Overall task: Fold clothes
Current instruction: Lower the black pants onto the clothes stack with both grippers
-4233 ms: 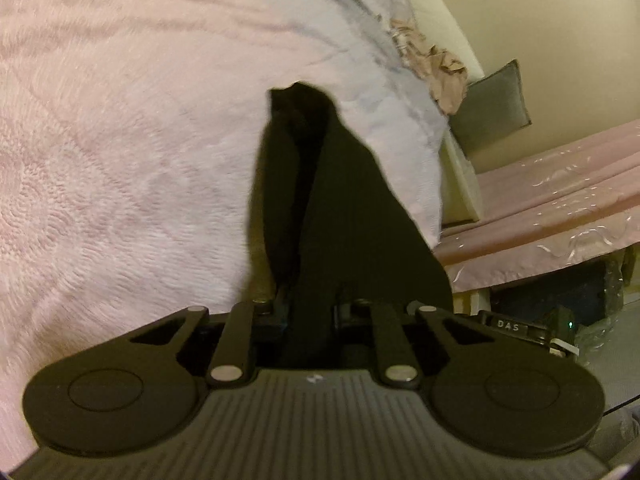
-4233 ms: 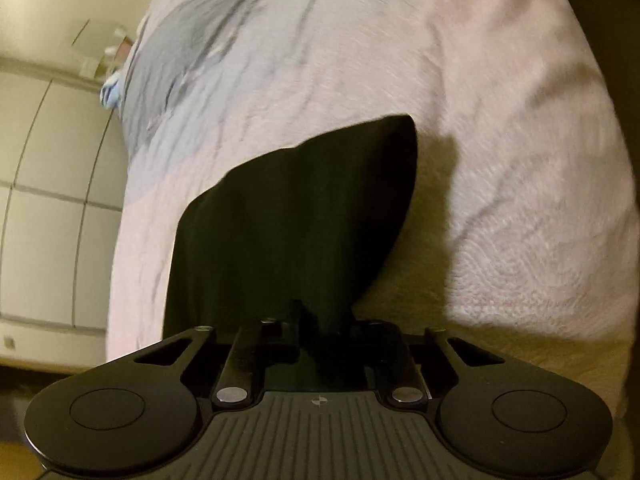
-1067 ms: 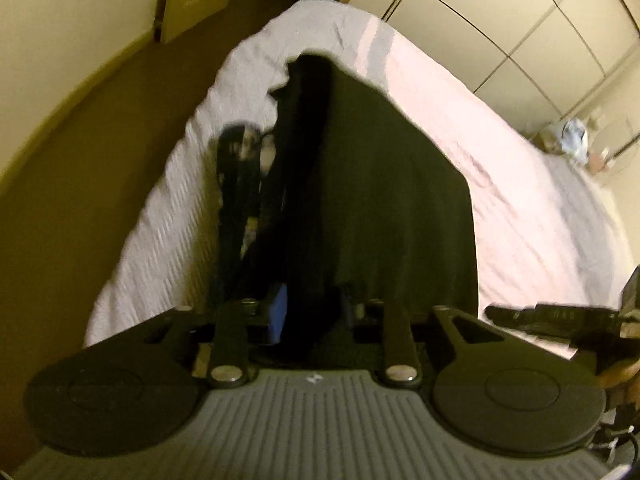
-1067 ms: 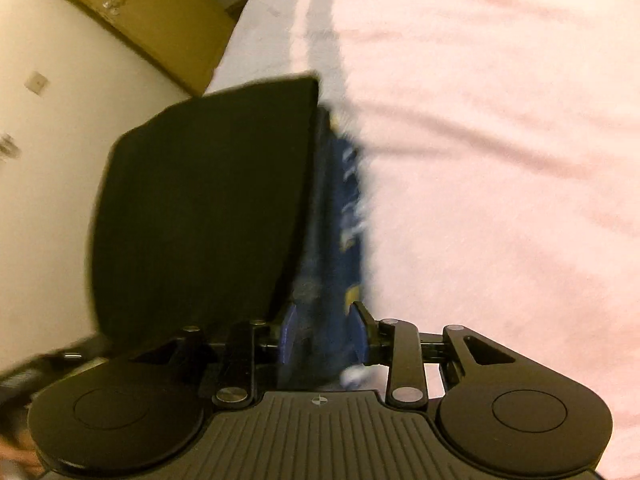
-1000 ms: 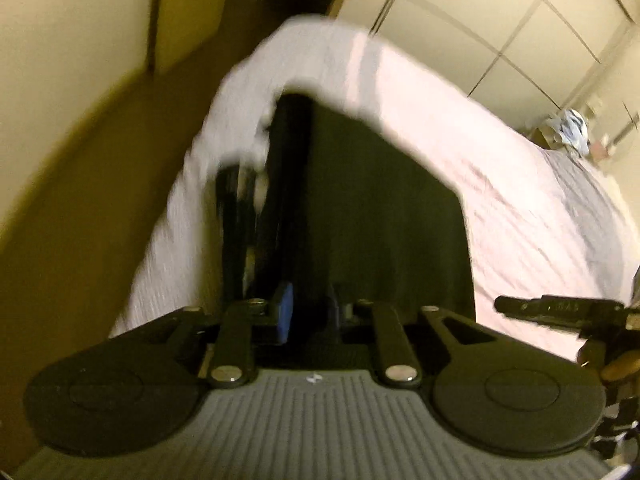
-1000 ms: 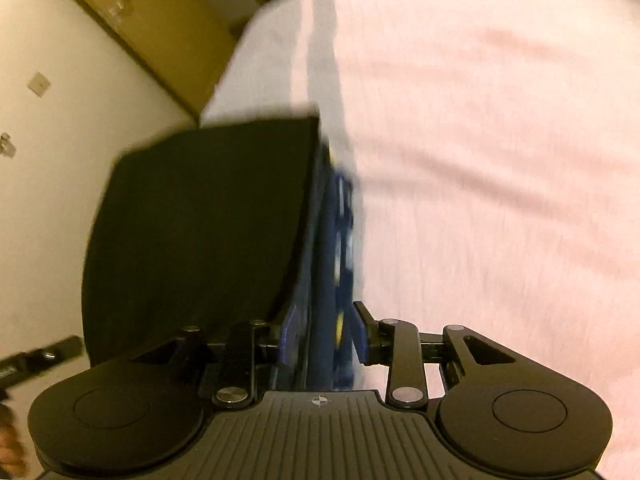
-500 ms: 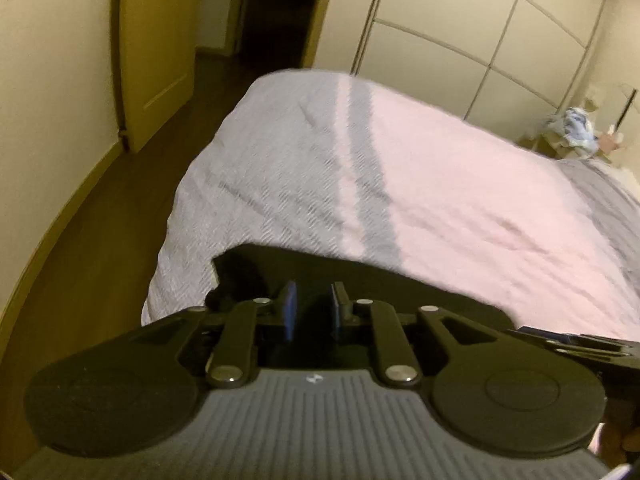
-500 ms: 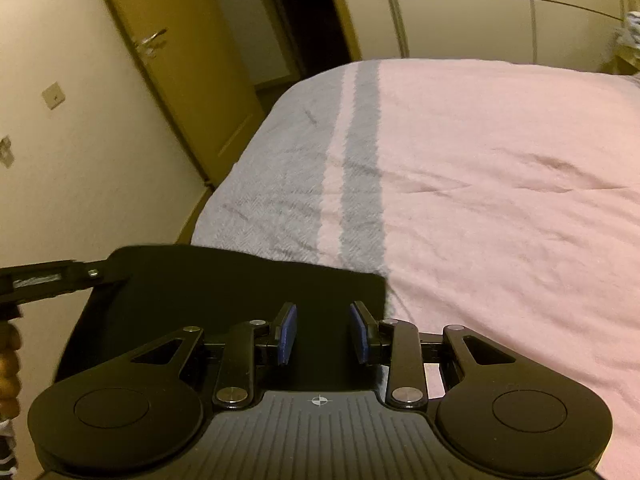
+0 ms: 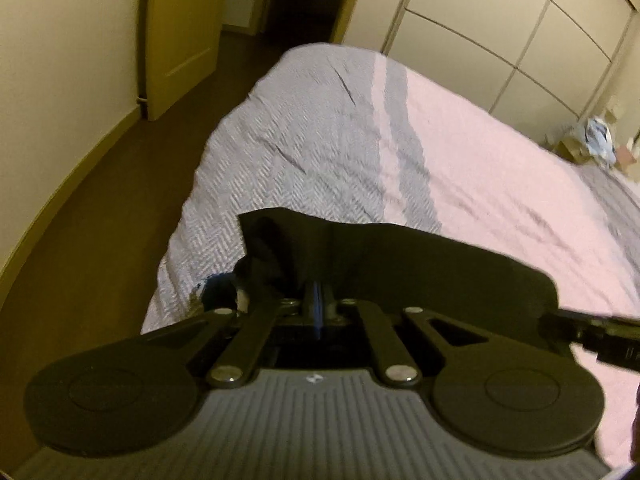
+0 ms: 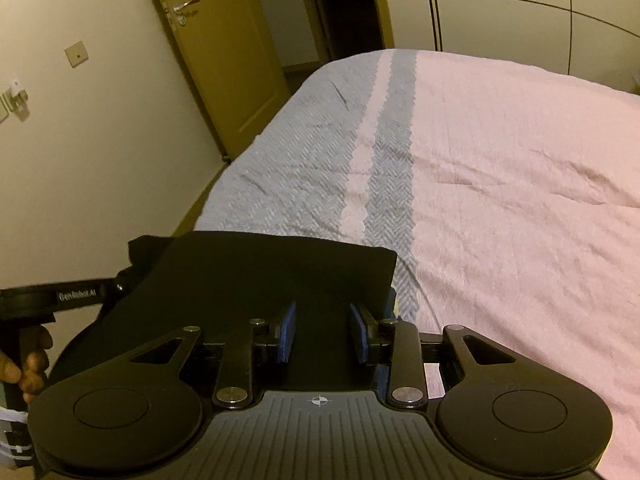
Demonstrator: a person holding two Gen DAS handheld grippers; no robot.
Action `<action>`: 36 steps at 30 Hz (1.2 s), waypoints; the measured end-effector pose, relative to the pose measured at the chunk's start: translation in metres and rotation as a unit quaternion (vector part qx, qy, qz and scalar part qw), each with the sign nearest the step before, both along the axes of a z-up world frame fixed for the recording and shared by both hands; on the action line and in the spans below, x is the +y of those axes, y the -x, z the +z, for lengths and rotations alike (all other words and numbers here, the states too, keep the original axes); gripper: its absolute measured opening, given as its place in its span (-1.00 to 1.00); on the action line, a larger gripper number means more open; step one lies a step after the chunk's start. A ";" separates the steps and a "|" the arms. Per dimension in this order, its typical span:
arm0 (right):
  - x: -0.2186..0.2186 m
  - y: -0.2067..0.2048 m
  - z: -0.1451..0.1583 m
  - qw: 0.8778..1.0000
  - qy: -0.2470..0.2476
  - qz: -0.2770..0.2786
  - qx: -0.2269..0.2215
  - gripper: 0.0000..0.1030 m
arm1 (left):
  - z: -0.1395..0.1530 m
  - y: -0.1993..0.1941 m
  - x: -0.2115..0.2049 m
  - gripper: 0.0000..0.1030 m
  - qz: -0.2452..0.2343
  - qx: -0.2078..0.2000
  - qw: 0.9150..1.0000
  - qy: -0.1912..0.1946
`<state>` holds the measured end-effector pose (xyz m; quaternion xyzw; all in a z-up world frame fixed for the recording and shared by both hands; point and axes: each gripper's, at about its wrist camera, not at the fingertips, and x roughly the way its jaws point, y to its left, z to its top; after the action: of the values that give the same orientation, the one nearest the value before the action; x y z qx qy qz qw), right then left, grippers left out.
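I have laid the folded black cloth garment (image 10: 260,280) on the near corner of the pink and grey woven bedspread (image 10: 500,184), my left gripper (image 9: 318,300) with jaws closed and seemingly empty, my right gripper (image 10: 322,332) with jaws apart over the cloth, so next I should flatten it.

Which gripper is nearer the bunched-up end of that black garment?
Left. The left gripper, jaws just closed with nothing seen between, sits right beside the bunched end; the right gripper stands open over the flat opposite end.
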<state>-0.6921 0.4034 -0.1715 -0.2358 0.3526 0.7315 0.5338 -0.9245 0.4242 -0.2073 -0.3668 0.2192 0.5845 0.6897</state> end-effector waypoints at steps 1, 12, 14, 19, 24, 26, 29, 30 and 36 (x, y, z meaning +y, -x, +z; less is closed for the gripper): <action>-0.012 -0.002 0.009 1.000 -0.005 0.004 0.005 -0.36 | 0.009 -0.001 -0.012 -0.95 0.005 -0.001 1.000 -0.003; -0.122 0.007 0.027 0.994 -0.004 0.105 -0.007 -0.36 | 0.038 -0.022 -0.145 -0.93 -0.020 0.032 0.999 -0.012; -0.126 0.015 0.010 0.992 0.033 0.117 -0.026 -0.36 | 0.019 -0.020 -0.148 -0.95 -0.017 0.045 0.999 0.005; -0.131 0.032 -0.006 0.987 0.039 0.140 -0.062 -0.36 | 0.010 -0.020 -0.155 -0.95 0.000 0.057 0.998 -0.001; -0.152 0.029 0.016 0.988 0.011 0.143 -0.055 -0.36 | 0.031 -0.020 -0.174 -0.95 0.005 0.037 0.999 -0.010; -0.162 0.024 0.021 0.989 0.010 0.146 -0.031 -0.36 | 0.025 -0.025 -0.176 -0.95 0.001 0.050 0.999 -0.005; -0.155 0.028 -0.001 0.986 0.059 0.150 -0.031 -0.36 | 0.004 -0.028 -0.172 -0.95 0.010 0.060 0.998 0.024; -0.152 0.030 -0.009 0.985 0.076 0.153 -0.030 -0.36 | -0.003 -0.028 -0.169 -0.95 0.018 0.061 0.997 0.034; -0.164 0.033 0.014 0.986 0.054 0.151 -0.050 -0.36 | 0.031 -0.038 -0.175 -0.95 0.025 0.093 0.995 0.032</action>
<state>-0.7247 0.2392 -0.1573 -0.3515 0.3247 0.7709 0.4204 -0.8870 0.2494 -0.1763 -0.3381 0.2923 0.6256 0.6395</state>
